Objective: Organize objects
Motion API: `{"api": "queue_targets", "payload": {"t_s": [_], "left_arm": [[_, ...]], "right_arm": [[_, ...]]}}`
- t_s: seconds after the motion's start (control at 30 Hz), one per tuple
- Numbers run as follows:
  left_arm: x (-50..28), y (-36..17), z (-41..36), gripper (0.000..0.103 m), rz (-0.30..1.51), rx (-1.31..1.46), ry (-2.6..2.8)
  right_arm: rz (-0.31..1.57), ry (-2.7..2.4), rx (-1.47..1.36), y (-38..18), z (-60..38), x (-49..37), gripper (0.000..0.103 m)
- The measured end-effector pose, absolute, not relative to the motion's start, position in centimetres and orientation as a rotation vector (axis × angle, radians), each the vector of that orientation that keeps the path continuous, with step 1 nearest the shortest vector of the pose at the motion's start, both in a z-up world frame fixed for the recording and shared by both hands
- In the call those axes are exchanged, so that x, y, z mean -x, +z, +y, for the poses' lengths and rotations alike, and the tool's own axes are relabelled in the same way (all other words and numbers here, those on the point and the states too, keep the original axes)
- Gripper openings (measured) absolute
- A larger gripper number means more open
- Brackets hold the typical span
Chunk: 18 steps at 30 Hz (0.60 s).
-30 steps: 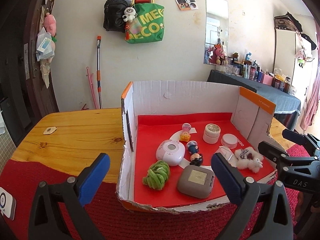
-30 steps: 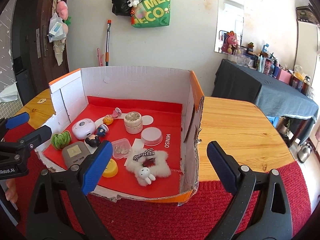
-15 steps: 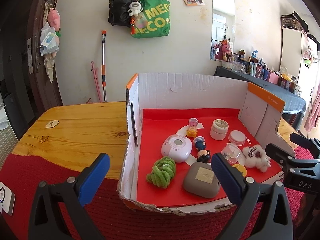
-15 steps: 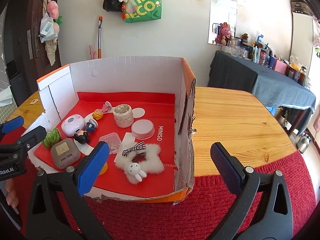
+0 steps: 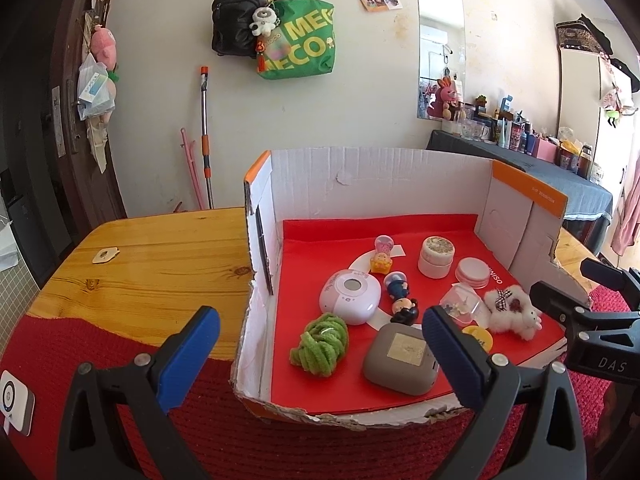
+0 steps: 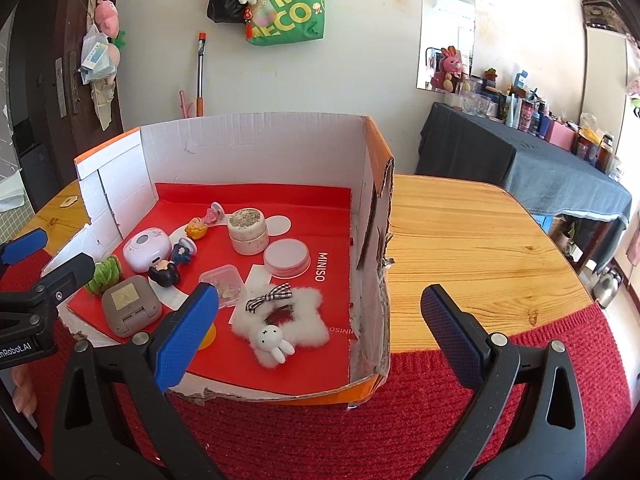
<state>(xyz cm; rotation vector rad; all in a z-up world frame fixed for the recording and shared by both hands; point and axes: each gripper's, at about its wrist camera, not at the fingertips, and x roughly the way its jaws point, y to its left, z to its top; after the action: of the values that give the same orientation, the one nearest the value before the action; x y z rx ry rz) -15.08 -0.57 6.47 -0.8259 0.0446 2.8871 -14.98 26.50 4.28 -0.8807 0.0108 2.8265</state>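
Cardboard walls ring three sides of the open box (image 5: 380,168), which sits on the wooden table (image 5: 160,264) across its near edge, where a red knitted mat (image 5: 280,448) lies. On the box's red floor, a green scrunchie (image 5: 320,345) and a grey case (image 5: 400,354) lie at the near edge, and a pink-white device (image 5: 350,297) sits behind them. A cream jar (image 6: 248,230) and a round lid (image 6: 286,258) sit mid-floor, a fluffy white bunny clip (image 6: 280,320) toward the near right corner. The left gripper (image 5: 320,356) hangs spread and empty over the box's near left corner; the right gripper (image 6: 320,332) hangs spread and empty across the right wall. Compared with a second ago, both have drawn slightly closer to the box.
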Motion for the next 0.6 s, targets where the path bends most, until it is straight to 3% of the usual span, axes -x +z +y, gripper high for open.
{"api": "queue_targets", "payload": {"t_s": [0.6], "left_arm": [[15.14,6.23,-0.53,0.103,0.034,0.839,2.882]], "right_arm": [[0.008,2.829,0.882,4.27,26.48,15.09,0.103]]}}
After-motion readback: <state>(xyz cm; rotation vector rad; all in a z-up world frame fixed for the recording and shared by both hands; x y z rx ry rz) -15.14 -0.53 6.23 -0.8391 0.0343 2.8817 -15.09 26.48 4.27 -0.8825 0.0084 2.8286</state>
